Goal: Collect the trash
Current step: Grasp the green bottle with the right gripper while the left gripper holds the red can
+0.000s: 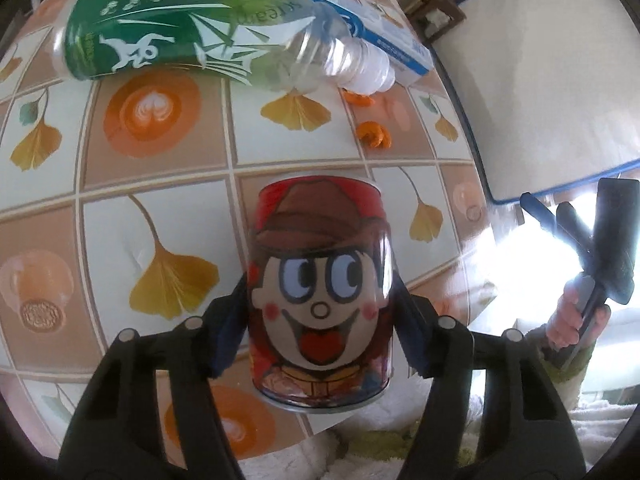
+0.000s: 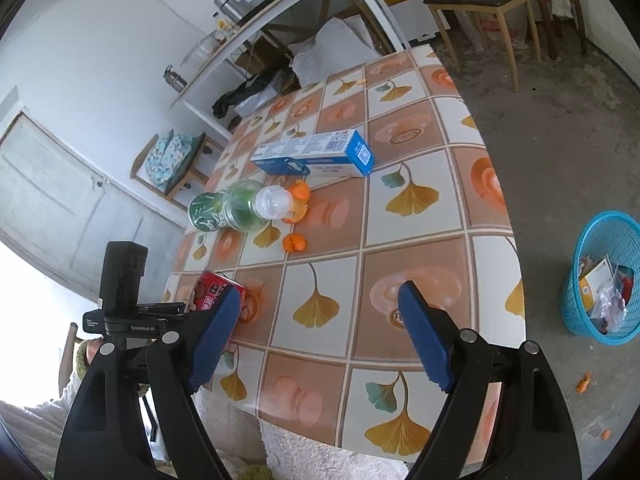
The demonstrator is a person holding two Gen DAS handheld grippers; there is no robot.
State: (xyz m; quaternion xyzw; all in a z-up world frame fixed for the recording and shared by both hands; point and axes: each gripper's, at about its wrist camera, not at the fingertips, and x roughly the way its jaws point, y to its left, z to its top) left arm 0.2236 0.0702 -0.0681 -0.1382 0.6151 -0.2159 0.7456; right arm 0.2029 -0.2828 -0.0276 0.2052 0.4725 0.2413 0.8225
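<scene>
A red can point(image 1: 320, 292) with a cartoon face sits between the blue pads of my left gripper point(image 1: 320, 294), which touch both of its sides near the table's edge. The same can point(image 2: 212, 292) shows in the right wrist view at the table's left edge. My right gripper point(image 2: 320, 300) hangs open over the tablecloth with nothing between its fingers. Farther back lie a green-labelled plastic bottle point(image 2: 228, 208) on its side, a blue and white box point(image 2: 316, 154) and pieces of orange peel point(image 2: 294, 242).
A blue basket point(image 2: 576, 300) holding trash stands on the concrete floor to the right of the table point(image 2: 400, 216). Peel scraps point(image 2: 584, 384) lie on the floor near it. Chairs point(image 2: 488, 4) and a shelf point(image 2: 280, 4) stand behind the table.
</scene>
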